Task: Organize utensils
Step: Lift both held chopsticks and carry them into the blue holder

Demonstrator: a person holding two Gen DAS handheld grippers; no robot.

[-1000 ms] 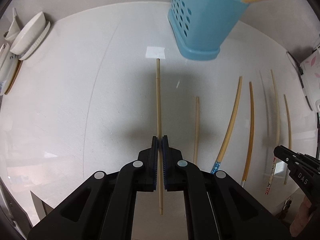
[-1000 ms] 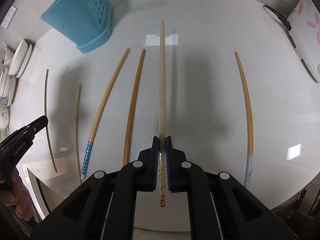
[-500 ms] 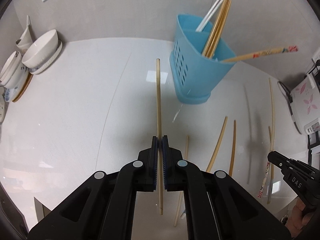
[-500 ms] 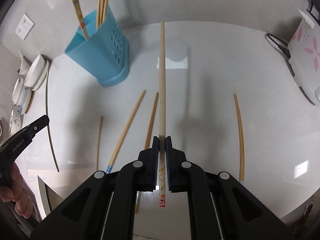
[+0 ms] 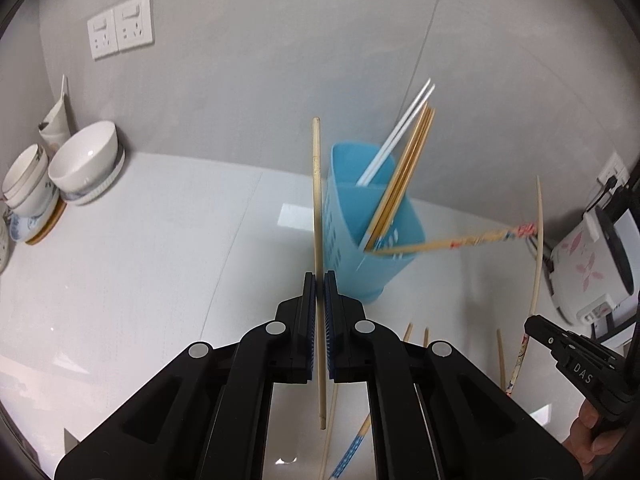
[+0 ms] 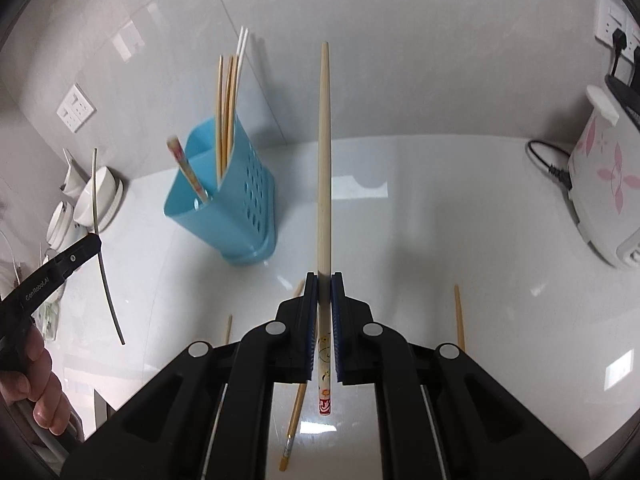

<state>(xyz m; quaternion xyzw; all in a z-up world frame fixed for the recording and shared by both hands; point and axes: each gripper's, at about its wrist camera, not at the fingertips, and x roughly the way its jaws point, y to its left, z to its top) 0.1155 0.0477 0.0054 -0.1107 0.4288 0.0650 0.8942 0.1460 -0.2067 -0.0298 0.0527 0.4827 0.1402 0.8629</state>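
Observation:
My left gripper (image 5: 319, 280) is shut on a plain wooden chopstick (image 5: 317, 200), held raised, just left of the blue perforated utensil holder (image 5: 372, 240). My right gripper (image 6: 325, 280) is shut on a pale chopstick with a patterned end (image 6: 324, 152), held raised to the right of the holder (image 6: 232, 208). The holder has several chopsticks in it, wooden, white and one patterned (image 5: 460, 242). The left gripper also shows in the right wrist view (image 6: 86, 250), the right one in the left wrist view (image 5: 534, 322).
Several loose chopsticks (image 6: 296, 412) lie on the white counter (image 6: 440, 220) below the grippers. Stacked white bowls (image 5: 84, 164) sit at the far left by the wall. A white rice cooker with pink flowers (image 6: 600, 176) and its cord stand at the right.
Both grippers have lifted and tilted up with their chopsticks, from low over the counter to holder height. The holder now appears nearer and the wall shows behind it.

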